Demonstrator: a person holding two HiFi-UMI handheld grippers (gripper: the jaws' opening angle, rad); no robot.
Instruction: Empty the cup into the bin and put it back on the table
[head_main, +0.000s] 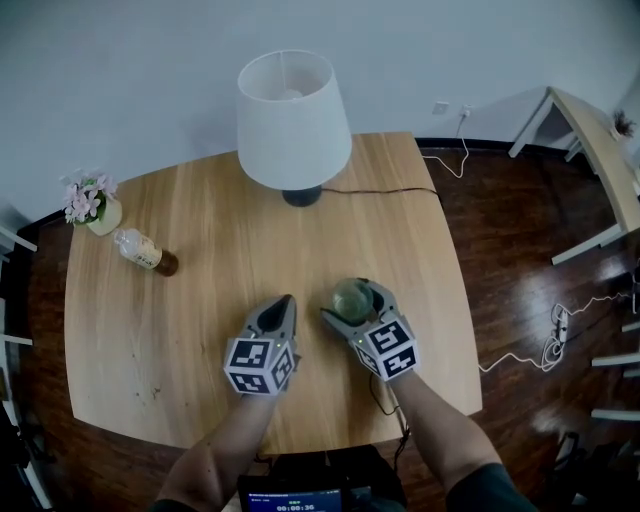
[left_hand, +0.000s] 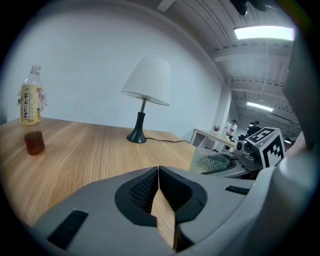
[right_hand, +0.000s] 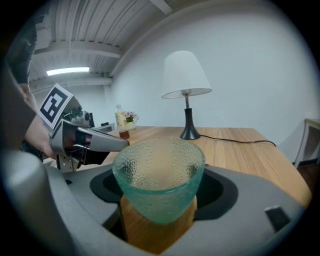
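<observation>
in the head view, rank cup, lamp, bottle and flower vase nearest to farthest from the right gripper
1. cup, held in the jaws of the right gripper.
2. lamp, beyond it, on the far side.
3. bottle, off to the left.
4. flower vase, far-left corner, past the bottle.
</observation>
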